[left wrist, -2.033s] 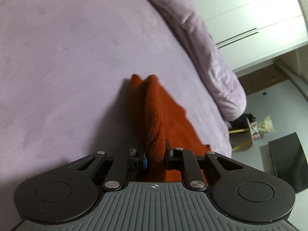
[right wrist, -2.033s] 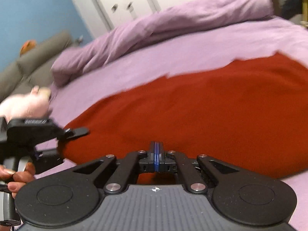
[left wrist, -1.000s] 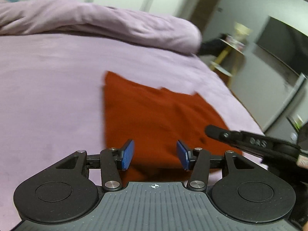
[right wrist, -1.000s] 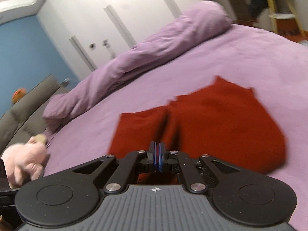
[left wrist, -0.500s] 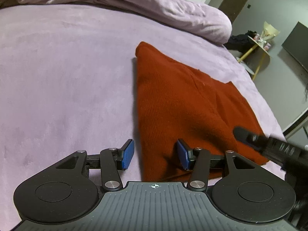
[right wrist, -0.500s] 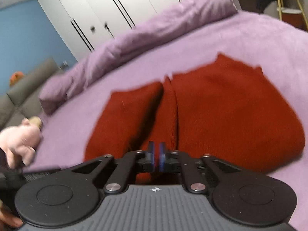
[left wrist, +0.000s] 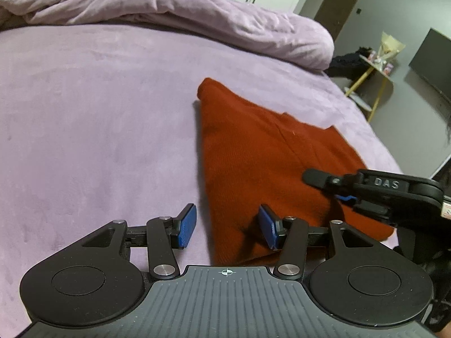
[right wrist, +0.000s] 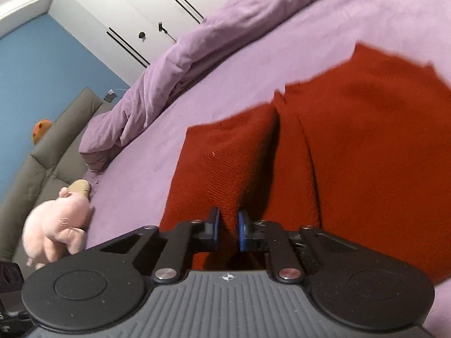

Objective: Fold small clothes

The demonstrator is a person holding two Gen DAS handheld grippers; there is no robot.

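A rust-red knitted garment [left wrist: 262,152] lies folded flat on the lilac bed [left wrist: 98,129]. My left gripper [left wrist: 227,226] is open and empty, just above the garment's near left edge. My right gripper [right wrist: 227,229] is partly open over the garment [right wrist: 352,140], its jaws a narrow gap apart with red cloth showing between them. It also shows in the left wrist view [left wrist: 366,191], low over the garment's right side. The garment's near edge is hidden under the gripper bodies.
A rumpled lilac duvet [left wrist: 169,8] lies along the far side of the bed. A pink plush pig [right wrist: 60,219] sits at the bed's left edge beside a grey sofa [right wrist: 42,155]. A yellow side table [left wrist: 375,70] and white wardrobes [right wrist: 157,8] stand beyond the bed.
My left gripper let go of the garment, opened and drew back. My right gripper went from shut to slightly open and dropped closer to the cloth.
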